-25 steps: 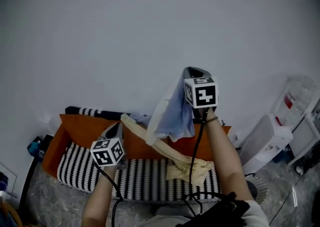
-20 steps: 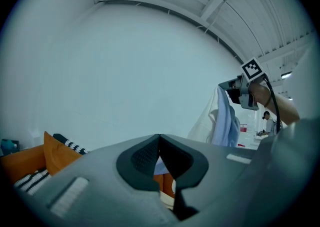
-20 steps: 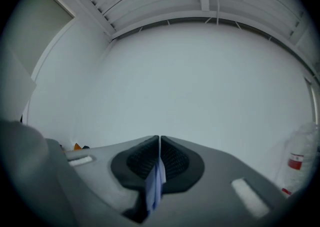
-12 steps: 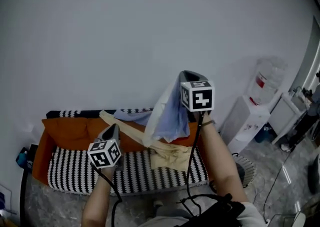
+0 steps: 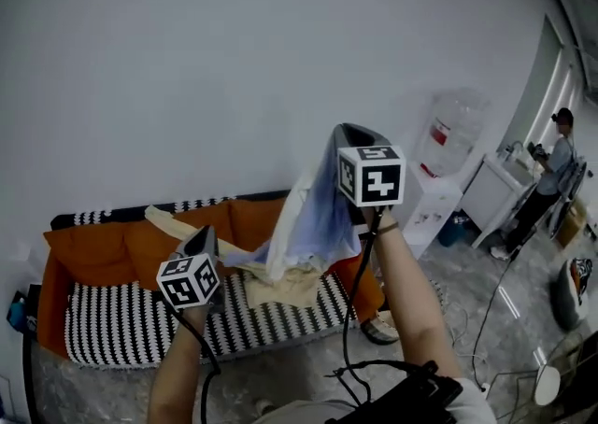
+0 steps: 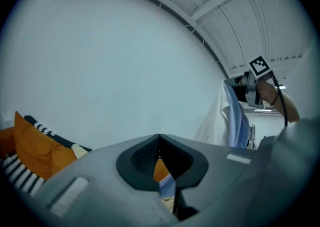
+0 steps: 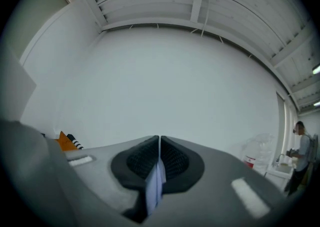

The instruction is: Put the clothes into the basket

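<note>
The blue shirt [image 5: 322, 217] hangs in the air, and from my head it shows over the right half of the sofa [image 5: 93, 254]. Its top edge is pinched in my right gripper [image 7: 159, 151]. Those pads are closed tight on the cloth, and a fold of blue comes down out from between them. I hold that gripper high and level, pointing at the wall [image 5: 234, 58]. From there the shirt drops and spreads, its pale side turned left, and its lower corner trails toward my left gripper [image 6: 159, 146].

That gripper sits lower and to the left, also level. Its tips meet, and in the wedge below them I see orange, a strip of blue and a bit of cream. I cannot tell whether any cloth is caught there.

Below the shirt's hem a cream cloth [image 5: 280, 287] lies on the sofa, with one end up on the orange back cushions and the rest heaped on the striped seat [image 5: 121, 324]. A water dispenser [image 5: 439, 189] stands against the wall just right of the sofa. Farther right, well apart, a person [image 5: 551, 179] stands by a white counter.
</note>
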Motion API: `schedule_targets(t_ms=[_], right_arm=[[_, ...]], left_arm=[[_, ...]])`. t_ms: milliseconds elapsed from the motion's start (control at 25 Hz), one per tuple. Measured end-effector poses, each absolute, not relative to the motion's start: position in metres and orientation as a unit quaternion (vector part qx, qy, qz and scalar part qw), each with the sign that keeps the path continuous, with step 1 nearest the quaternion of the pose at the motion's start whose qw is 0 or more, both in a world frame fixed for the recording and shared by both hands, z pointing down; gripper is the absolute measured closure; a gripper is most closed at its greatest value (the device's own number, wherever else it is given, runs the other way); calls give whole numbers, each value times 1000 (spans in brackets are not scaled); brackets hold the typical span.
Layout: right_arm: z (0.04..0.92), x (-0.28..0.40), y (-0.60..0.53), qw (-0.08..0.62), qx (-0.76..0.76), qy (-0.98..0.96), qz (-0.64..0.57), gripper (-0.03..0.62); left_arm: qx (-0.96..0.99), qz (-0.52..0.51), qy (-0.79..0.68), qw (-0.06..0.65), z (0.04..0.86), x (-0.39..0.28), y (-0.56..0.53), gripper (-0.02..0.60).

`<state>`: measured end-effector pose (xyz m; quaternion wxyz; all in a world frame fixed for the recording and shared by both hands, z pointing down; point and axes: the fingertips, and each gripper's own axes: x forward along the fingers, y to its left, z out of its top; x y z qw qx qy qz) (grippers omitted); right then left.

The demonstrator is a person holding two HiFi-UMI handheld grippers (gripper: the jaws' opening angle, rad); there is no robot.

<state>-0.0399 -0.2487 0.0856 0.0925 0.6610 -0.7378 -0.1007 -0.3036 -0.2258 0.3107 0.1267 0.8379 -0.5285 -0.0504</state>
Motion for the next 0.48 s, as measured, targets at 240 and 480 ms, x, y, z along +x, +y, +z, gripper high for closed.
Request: schedule_targets(t_ms=[240, 480], right_arm=[[79, 20, -200, 89, 678, -723, -101, 582], [78, 61, -148, 84, 684, -719, -94, 582]], left_arm=[[855, -50, -501, 123, 304, -237, -200, 586], [873, -37, -475, 106, 289, -179, -161, 586]])
